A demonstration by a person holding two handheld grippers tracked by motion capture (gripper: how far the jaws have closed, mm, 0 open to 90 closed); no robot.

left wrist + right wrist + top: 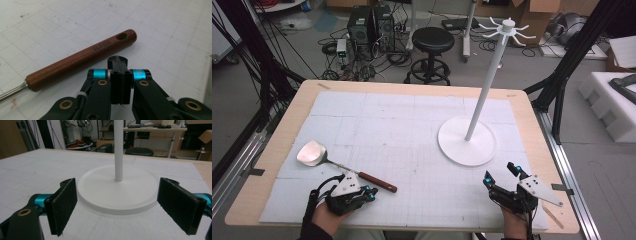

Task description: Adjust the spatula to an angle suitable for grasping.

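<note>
Wooden-handled spatula (343, 169) lies flat on the white foam mat (412, 130), near the front left. Left gripper (371, 192) sits just beside the handle's end, jaws pressed together on nothing. Right gripper (501, 176) stands wide apart, facing the white rack stand (468, 142).

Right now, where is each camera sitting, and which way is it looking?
High view: above the table edge, looking forward and down; hands, left gripper, right gripper.
Left gripper view: rides the left gripper, looking at the spatula handle; jaws shut, empty.
Right gripper view: rides the right gripper, facing the white stand; jaws open.
Shared: the high view also shows the spatula handle and white stand.
</note>
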